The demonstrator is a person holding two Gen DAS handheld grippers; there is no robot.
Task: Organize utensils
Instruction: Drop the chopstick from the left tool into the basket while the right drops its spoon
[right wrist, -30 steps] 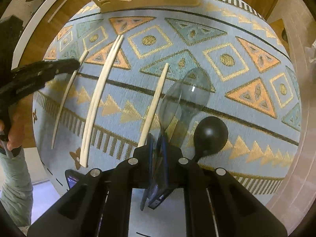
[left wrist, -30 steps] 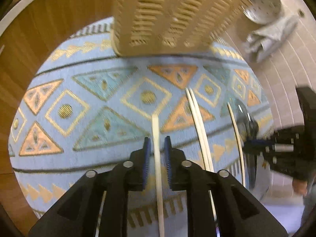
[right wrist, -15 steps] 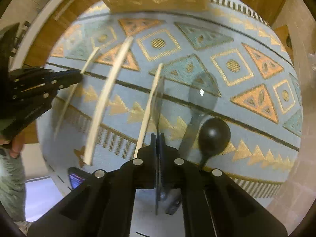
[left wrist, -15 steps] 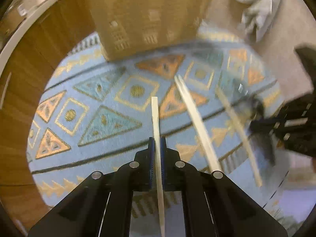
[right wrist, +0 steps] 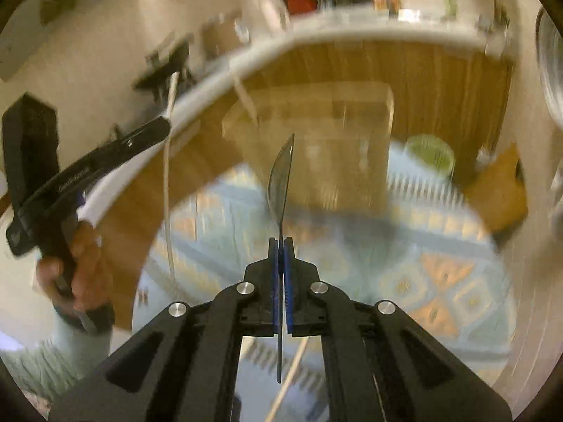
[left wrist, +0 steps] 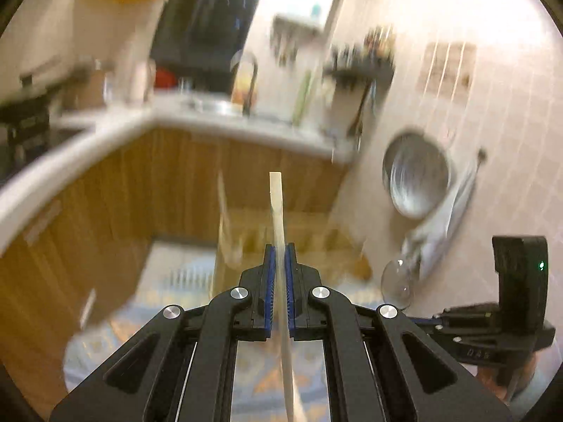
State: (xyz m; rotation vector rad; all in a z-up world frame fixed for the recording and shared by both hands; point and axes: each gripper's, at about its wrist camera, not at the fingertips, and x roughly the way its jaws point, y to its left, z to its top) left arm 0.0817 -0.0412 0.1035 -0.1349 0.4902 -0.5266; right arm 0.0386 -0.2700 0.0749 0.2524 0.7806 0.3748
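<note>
While both views blur, I see my left tongs (left wrist: 280,274) clamped on a pale chopstick (left wrist: 276,207) pointing up toward the beige basket (right wrist: 316,133), and my right tongs (right wrist: 281,267) pinched on a clear plastic spoon (right wrist: 279,183), its bowl edge-on before that basket, above the patterned mat (right wrist: 440,281)
</note>
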